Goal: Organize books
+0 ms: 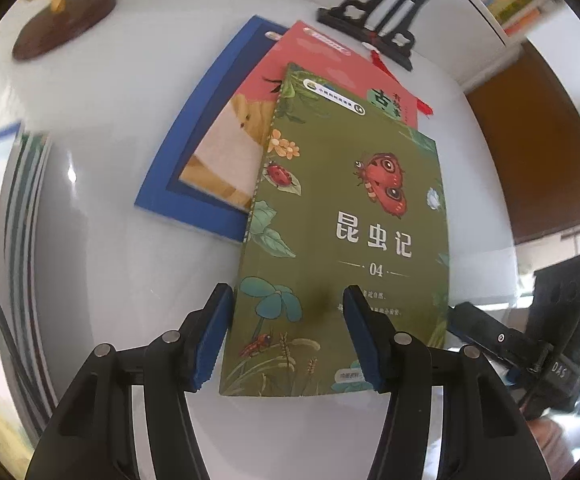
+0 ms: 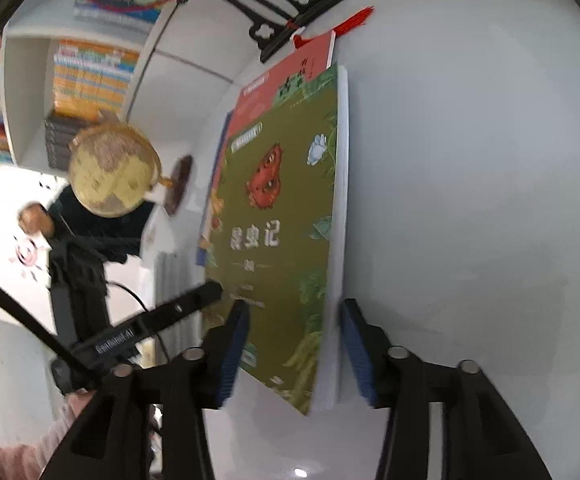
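A green book with a red moth on its cover lies on top of a red book, which lies on a larger blue book, all on the white table. My left gripper is open over the green book's near left corner, one finger beside the spine and the other above the cover. In the right wrist view my right gripper is open astride the green book's near page edge, with a gap showing at the outer pad. The red book peeks out beyond it.
A globe on a dark wooden base stands at the far left. A black ornate stand with a red tassel sits just behind the stack. More books lie at the left edge. A bookshelf is beyond the table.
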Tool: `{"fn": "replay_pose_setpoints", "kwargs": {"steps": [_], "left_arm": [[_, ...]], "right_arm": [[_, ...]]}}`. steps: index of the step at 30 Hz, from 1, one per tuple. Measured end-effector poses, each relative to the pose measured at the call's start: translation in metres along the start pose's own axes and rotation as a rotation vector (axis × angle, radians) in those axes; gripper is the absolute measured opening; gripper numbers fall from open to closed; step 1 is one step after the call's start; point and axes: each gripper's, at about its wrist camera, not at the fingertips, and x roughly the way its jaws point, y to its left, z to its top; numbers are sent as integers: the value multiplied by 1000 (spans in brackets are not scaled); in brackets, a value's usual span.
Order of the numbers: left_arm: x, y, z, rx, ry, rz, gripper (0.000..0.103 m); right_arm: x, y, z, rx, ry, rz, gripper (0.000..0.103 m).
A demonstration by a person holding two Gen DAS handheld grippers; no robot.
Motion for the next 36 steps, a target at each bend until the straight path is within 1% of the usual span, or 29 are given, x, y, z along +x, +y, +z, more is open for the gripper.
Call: {"fn": "replay_pose_setpoints", "kwargs": {"steps": [3, 6, 7, 8, 9, 10, 11, 12, 13, 14, 15, 16, 17, 19, 21, 25, 27, 29, 33, 36], "left_arm": [[-1, -1, -4, -20, 16, 9, 54], [-2, -3, -8, -28, 26, 40, 54], [-5, -4, -10, -26, 18, 35, 54], [-8, -4, -11, -31, 6, 16, 54], [-13, -4, -13, -43, -5, -26, 54], [-16, -5, -14, -58, -14, -73, 54], [-19, -7, -16, -63, -22, -90, 54], [-22, -9, -17, -59, -37, -87, 54], [-25, -11, -18, -54, -54, -80, 54], [-26, -11, -18, -53, -61, -77, 54], [-27, -10, -18, -60, -62, -83, 54], [-29, -9, -18, -77, -67, -105, 53], [-31, -7, -18, -91, -72, -132, 53], [-37, -7, -16, -98, -90, -177, 53], [-41, -11, -15, -87, -103, -193, 53], [-44, -11, -15, -92, -103, -231, 53], [-50, -13, -14, -74, -115, -232, 53], [-61, -15, -12, -53, -130, -241, 53], [-78, -15, -7, -43, -163, -271, 53], [-92, -9, -8, -25, -184, -274, 53]], "right_arm": [[-2, -2, 2, 3, -33, 27, 58], [1, 3, 6, 3, 11, 40, 57], [-2, 6, 5, -25, 9, 63, 53], [-7, 11, 4, -59, -4, 90, 43], [-13, 16, 3, -85, -17, 123, 34], [-19, 20, 3, -92, -17, 181, 32], [-20, 24, 3, -102, -4, 212, 26], [-20, 29, 2, -126, 4, 205, 23], [-19, 37, 1, -174, 10, 157, 22], [-17, 42, -1, -206, 14, 105, 17], [-15, 43, -2, -224, 23, 59, 14], [-12, 43, -4, -231, 35, 29, 13], [-12, 41, -6, -223, 38, 26, 11], [-16, 39, -9, -211, 22, 28, 10], [-21, 37, -11, -211, 12, 17, 10], [-31, 42, -13, -224, -8, -5, 10], [-38, 46, -12, -237, -20, -15, 10], [-45, 58, -14, -265, -35, -20, 10], [-54, 81, -17, -291, -67, -20, 11], [-60, 100, -21, -313, -90, -20, 12]]}}
